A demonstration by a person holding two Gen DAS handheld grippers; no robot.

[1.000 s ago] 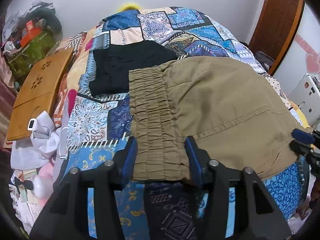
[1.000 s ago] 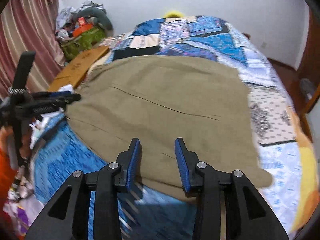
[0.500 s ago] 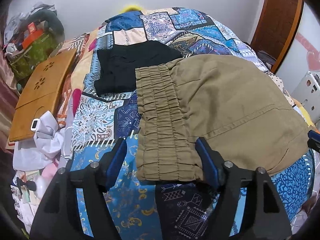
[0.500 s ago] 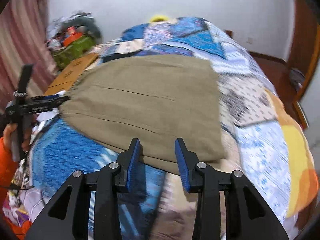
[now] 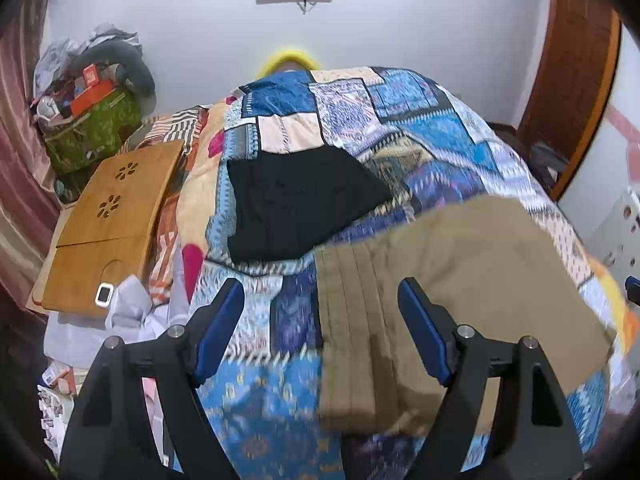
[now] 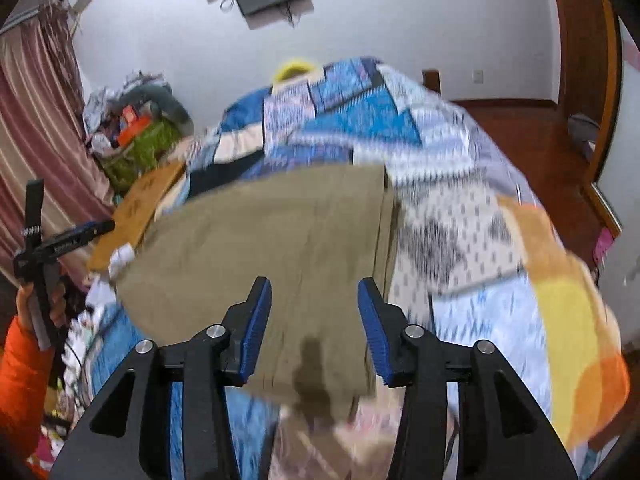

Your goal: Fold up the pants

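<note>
Khaki pants (image 5: 472, 272), blue patchwork quilt (image 5: 400, 120)

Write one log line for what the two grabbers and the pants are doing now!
task: fold pants | left gripper: open, empty | right gripper: open, empty | khaki pants: folded on quilt

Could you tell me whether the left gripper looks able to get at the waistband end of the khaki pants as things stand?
Probably yes: the left gripper is open, the khaki pants lie flat on the bed, and nothing covers their waistband.
</note>
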